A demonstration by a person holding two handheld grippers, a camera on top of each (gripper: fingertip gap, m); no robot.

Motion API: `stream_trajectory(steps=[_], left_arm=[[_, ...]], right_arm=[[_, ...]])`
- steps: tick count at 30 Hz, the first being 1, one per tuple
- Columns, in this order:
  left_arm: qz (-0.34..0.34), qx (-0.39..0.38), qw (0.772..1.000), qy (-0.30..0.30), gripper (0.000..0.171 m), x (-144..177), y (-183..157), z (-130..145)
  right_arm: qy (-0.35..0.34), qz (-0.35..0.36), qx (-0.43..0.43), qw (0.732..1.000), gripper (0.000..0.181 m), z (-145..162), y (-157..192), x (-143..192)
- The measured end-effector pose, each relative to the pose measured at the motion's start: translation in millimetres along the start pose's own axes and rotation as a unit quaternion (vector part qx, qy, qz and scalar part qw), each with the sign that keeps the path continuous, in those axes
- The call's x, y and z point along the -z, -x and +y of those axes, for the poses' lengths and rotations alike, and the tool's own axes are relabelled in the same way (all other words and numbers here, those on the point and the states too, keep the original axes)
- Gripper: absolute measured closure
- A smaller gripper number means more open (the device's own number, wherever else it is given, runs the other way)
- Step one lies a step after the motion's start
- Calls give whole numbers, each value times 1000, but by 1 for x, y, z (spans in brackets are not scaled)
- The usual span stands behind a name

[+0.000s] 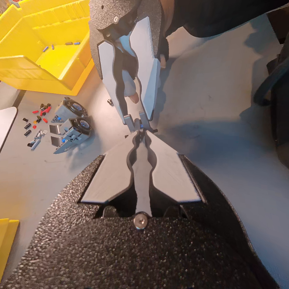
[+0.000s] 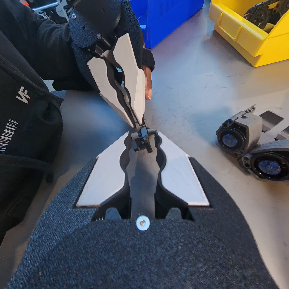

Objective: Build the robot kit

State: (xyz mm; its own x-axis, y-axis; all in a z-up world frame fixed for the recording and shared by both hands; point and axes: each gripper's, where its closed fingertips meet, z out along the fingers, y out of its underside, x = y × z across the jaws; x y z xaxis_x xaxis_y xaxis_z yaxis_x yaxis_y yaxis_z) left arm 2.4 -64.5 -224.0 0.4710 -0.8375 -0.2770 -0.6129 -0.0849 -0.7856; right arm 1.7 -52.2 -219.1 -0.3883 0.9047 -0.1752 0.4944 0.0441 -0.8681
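A small grey-and-black building-toy assembly (image 2: 143, 137) with a blue pin hangs above the grey table (image 2: 195, 93), held between both grippers. My right gripper (image 2: 143, 134) has its jaws apart by the width of the grey cross piece and clamps it at both ends. My left gripper (image 1: 141, 133) is nearly closed and pinches the thin black part of the same assembly (image 1: 136, 123). In the left wrist view the right gripper (image 1: 135, 123) comes down from above. In the right wrist view the left gripper (image 2: 138, 125) comes down from above. A gloved hand holds each gripper.
Two joined grey lamp-like units with blue lenses (image 1: 78, 125) (image 2: 244, 134) lie on the table, beside several small red and black pins (image 1: 36, 118). Yellow bins (image 1: 23, 65) (image 2: 250, 40) and a blue bin (image 2: 164, 20) stand at the back. A black bag (image 2: 23, 125) sits beside the grippers. My two grippers' fingertips are within a few centimetres of each other.
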Motion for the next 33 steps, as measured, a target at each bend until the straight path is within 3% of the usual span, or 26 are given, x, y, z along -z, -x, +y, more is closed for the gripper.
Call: stream_trajectory(steps=[4,10,16,23,33], left_arm=[[-19,21,1000,13,168,-3,6,2],[-86,90,992,39,169,-3,31,12],[-115,117,985,48,169,-8,39,11],[-77,160,984,14,170,-7,35,8],[-25,144,989,-19,171,-4,30,6]], right_arm=[[-1,13,-4,1000,153,-1,-4,0],[-4,120,-40,992,154,-7,-31,8],[3,173,-77,982,172,-4,-35,1],[-32,104,-145,983,173,-5,-35,1],[-59,42,-203,977,174,-3,-32,1]])
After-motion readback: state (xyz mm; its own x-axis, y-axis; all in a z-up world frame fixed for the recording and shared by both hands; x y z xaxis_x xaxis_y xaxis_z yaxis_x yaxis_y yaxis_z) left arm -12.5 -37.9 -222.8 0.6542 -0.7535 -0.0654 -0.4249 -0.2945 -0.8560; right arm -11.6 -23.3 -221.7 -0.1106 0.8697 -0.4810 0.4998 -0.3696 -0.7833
